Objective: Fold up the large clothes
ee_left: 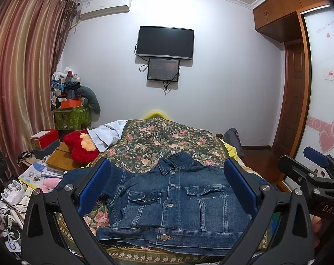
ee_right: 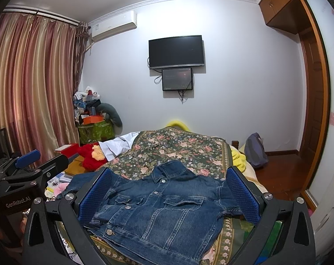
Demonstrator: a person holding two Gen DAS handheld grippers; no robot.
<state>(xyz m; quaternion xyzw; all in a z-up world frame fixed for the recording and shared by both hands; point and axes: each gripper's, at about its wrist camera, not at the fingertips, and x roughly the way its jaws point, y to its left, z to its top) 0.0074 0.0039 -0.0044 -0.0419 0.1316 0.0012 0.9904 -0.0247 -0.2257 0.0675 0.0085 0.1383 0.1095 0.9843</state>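
A blue denim jacket point(ee_left: 173, 201) lies buttoned, front up, on the floral bedspread point(ee_left: 167, 141), collar toward the far wall, sleeves tucked in at the sides. It also shows in the right wrist view point(ee_right: 162, 207). My left gripper point(ee_left: 167, 187) is open and empty, held above the jacket's near edge, its blue pads point(ee_left: 94, 185) wide apart. My right gripper point(ee_right: 169, 192) is open and empty too, above the jacket. Each gripper shows in the other's view: the right one point(ee_left: 317, 172) at the right edge, the left one point(ee_right: 30, 165) at the left edge.
A red plush toy point(ee_left: 82, 146) and a white cloth point(ee_left: 107, 132) lie at the bed's left side. A cluttered bedside table point(ee_left: 47, 163) stands to the left, curtains point(ee_left: 19, 77) behind it. A wardrobe point(ee_left: 321, 88) is to the right, a backpack point(ee_right: 255, 150) by the bed's far right corner.
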